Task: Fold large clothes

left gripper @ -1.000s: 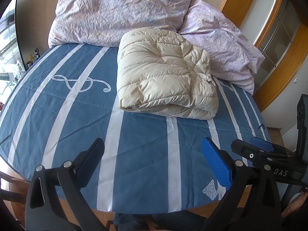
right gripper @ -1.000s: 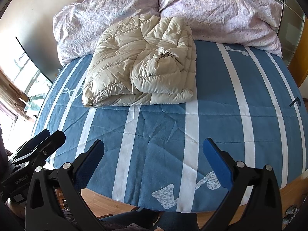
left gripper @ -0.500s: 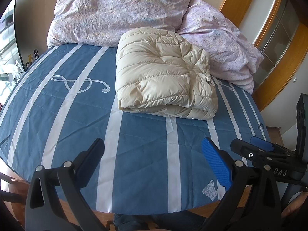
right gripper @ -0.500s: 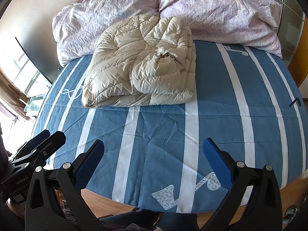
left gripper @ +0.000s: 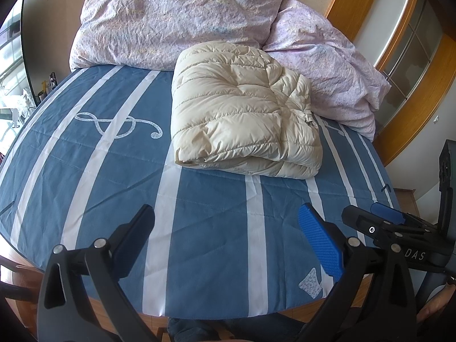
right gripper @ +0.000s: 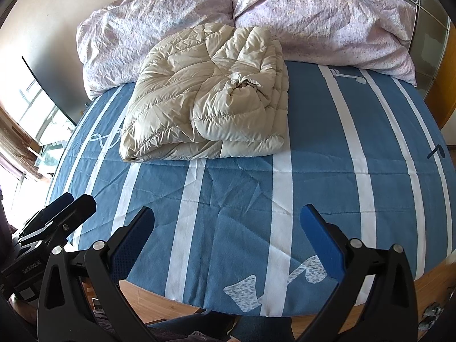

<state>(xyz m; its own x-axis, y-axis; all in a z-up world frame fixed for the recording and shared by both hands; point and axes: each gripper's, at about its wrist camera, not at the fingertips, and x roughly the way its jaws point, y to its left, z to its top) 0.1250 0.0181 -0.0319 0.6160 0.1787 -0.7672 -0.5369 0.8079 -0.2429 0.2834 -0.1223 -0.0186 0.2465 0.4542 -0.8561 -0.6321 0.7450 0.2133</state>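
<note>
Left hand-held gripper point(left gripper: 228, 236) and right hand-held gripper point(right gripper: 228, 236) hover side by side over the bed's near edge, fingers spread wide, holding nothing. Beyond them the folded cream puffer jacket point(left gripper: 242, 125) lies on the blue striped bedcover point(left gripper: 213, 205), touching the crumpled lilac duvet point(right gripper: 313, 20) at the wall.

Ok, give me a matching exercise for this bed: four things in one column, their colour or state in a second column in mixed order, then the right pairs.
Things:
1. puffer jacket
2. bedspread
3. duvet
4. left gripper

Colour or state:
A. pale lilac, crumpled at the head of the bed
B. open, holding nothing
C. cream, folded into a bundle
D. blue with white stripes

Pairs: 1-C, 2-D, 3-A, 4-B

The right gripper is open and empty as well, near the foot of the bed.
</note>
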